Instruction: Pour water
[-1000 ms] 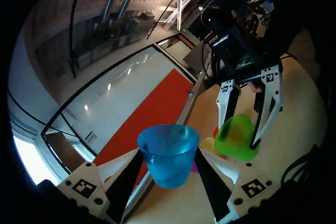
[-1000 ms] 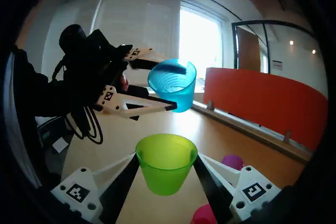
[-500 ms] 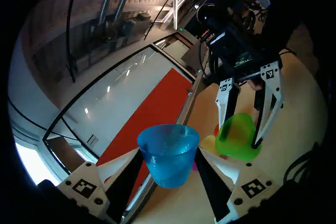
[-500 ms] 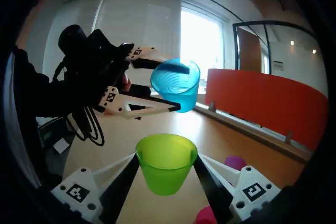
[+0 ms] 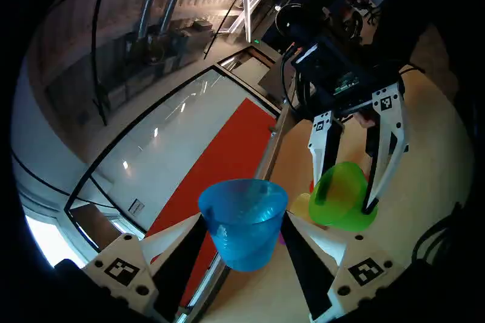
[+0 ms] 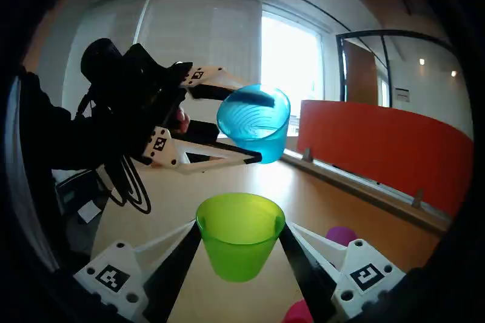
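My left gripper (image 5: pixel 242 226) is shut on a translucent blue cup (image 5: pixel 243 223), held up in the air and tilted. In the right gripper view the same blue cup (image 6: pixel 254 122) hangs above and a little behind the green cup, its mouth tipped toward me, with the left gripper (image 6: pixel 251 126) and a hand behind it. My right gripper (image 6: pixel 240 244) is shut on a light green cup (image 6: pixel 240 242), upright over the wooden table (image 6: pixel 339 202). In the left gripper view the green cup (image 5: pixel 341 197) sits between the right gripper's (image 5: pixel 342 193) white fingers. No water is visible.
A purple cup (image 6: pixel 341 236) and a pink cup (image 6: pixel 297 312) stand on the table below the right gripper. A yellow cup (image 5: pixel 301 205) sits beside the green one. A red partition (image 6: pixel 388 147) runs along the table's far edge. Black cables (image 6: pixel 130 186) hang at the left.
The blue cup has tilted a little further toward the green cup and drifted slightly right in the right gripper view. The green cup has stayed in place.
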Action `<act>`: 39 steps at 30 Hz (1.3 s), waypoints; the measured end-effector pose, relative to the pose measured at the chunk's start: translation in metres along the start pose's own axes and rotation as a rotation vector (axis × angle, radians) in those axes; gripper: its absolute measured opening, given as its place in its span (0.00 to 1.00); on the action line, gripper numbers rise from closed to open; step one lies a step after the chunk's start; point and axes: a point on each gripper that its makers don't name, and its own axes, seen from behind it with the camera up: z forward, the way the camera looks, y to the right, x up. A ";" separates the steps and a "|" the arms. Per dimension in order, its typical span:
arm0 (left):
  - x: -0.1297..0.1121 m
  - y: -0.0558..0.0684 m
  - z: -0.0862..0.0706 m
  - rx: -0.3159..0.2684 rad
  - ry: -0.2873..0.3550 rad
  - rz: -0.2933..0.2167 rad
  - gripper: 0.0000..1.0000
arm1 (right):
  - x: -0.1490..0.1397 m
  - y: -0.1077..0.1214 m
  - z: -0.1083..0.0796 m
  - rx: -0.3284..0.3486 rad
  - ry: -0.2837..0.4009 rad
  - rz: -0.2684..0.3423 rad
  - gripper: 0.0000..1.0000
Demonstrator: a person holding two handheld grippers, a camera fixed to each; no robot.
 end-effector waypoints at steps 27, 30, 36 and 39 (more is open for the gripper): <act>0.005 0.001 -0.001 -0.005 0.006 0.088 0.82 | 0.003 -0.001 0.006 0.002 0.007 -0.001 0.90; 0.007 0.000 -0.001 -0.004 0.008 0.097 0.82 | 0.004 -0.001 0.007 0.002 0.008 0.000 0.91; 0.009 0.001 0.000 -0.006 0.010 0.113 0.82 | 0.004 -0.001 0.006 0.000 0.008 -0.001 0.91; 0.010 0.001 -0.001 -0.008 0.011 0.122 0.82 | 0.004 0.000 0.006 0.000 0.010 0.000 0.91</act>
